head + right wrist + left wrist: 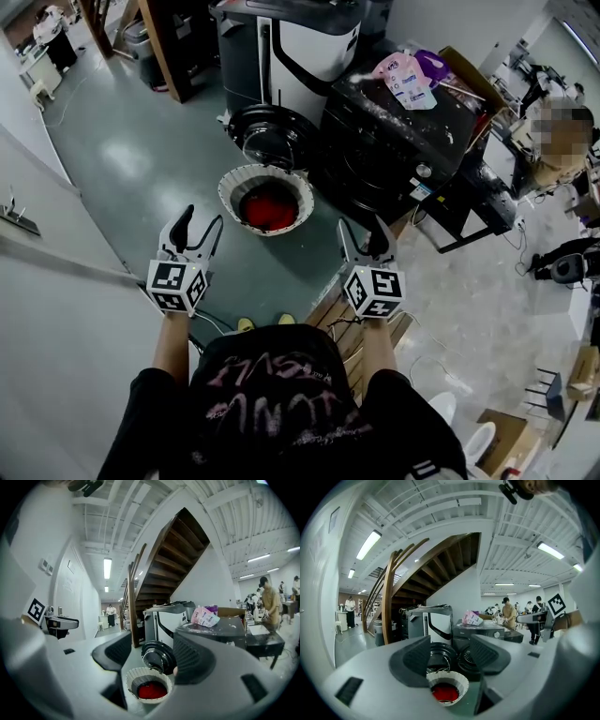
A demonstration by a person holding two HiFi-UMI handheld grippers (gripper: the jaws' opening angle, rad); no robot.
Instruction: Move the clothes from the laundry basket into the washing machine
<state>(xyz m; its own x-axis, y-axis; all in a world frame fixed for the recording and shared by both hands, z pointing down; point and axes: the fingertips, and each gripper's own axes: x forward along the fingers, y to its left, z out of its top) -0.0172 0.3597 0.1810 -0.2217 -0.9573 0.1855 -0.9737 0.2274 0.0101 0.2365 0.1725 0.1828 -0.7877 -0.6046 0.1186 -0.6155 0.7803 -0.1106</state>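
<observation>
Head view: left tool (203, 217), right tool (363, 227) spread, empty; bare floor (272, 272) before basket (226, 192) rim

The laundry basket (226, 190) sat at mid-frame with the clothes (268, 207) in it. The open door (273, 137) was just above it, the washing machine (398, 150) at upper right, and packets (410, 79) on top. The left gripper (203, 217) was below-left and the right gripper (363, 227) below-right, both apart from the basket.

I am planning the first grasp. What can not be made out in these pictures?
- Red clothes, all views: number of pieces; one heap, the laundry basket wall hides its depth.
- Washing machine drum, head view: dark, seen from above.
- Pink pack print: too small.
</observation>
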